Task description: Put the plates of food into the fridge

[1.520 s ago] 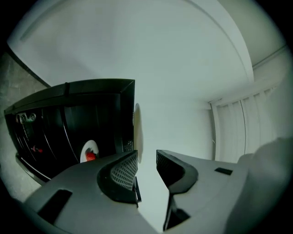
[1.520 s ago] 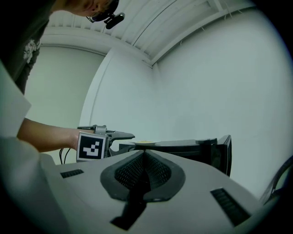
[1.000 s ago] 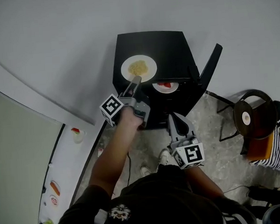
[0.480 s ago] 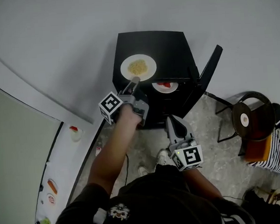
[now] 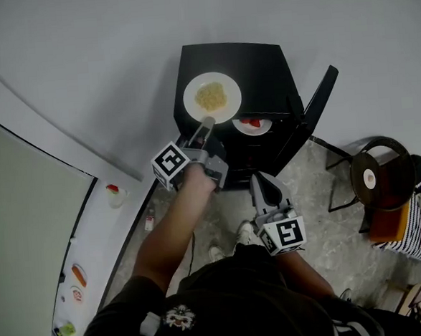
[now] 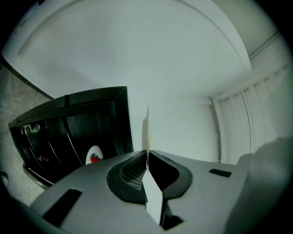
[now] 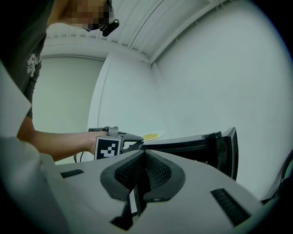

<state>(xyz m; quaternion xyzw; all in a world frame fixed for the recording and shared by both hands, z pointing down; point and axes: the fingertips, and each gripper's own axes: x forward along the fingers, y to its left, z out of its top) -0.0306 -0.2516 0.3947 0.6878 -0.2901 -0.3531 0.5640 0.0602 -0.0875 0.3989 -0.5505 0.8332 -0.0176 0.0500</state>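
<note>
1. Head view: yellow-food plate (image 5: 212, 97) atop the fridge (image 5: 261, 63), near rim pinched in left tool (image 5: 206, 122), jaws just closed onto it; red-food plate (image 5: 252, 125) inside fridge; door (image 5: 319, 102) open rightward; right tool (image 5: 263, 184) shut tight, empty, before fridge.
2. Left gripper view: plate rim edge-on between jaws, right of fridge.
3. Right gripper view: jaws together, fridge ahead.

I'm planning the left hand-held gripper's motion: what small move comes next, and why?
Probably lift the plate of yellow food slightly off the fridge top: the left hand-held gripper has just been closing on its rim, and the fridge door stands open.
</note>
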